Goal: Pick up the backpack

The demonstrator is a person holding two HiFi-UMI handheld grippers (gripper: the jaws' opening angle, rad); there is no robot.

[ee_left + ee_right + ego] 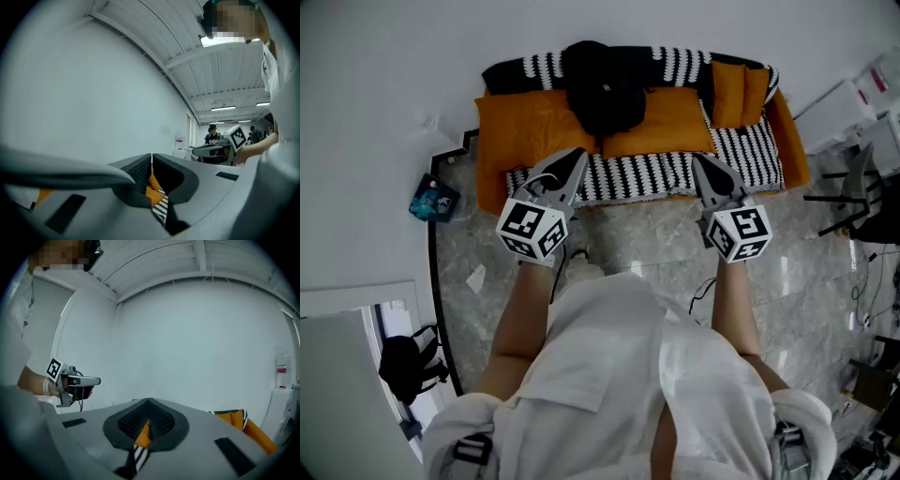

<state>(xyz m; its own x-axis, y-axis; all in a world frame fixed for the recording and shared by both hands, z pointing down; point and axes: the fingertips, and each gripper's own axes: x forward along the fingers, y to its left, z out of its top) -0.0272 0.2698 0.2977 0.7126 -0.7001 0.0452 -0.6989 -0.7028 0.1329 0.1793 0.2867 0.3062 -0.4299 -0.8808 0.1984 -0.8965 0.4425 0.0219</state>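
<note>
A black backpack (605, 89) lies on the back of an orange sofa (525, 127) that is draped with a black-and-white striped blanket (675, 169). Both grippers hover over the floor just in front of the sofa, pointing towards it and short of the backpack. My left gripper (577, 156) is shut with nothing in it, its jaws touching in the left gripper view (151, 161). My right gripper (697, 161) is likewise shut and empty (148, 404). Each gripper view shows only slivers of the sofa past the jaws; the backpack is hidden there.
A white wall runs behind the sofa. A blue packet (431, 199) and a scrap of paper (476, 277) lie on the marble floor at left. A second dark bag (403, 361) sits by a doorway at lower left. Chairs and cables (853, 202) crowd the right side.
</note>
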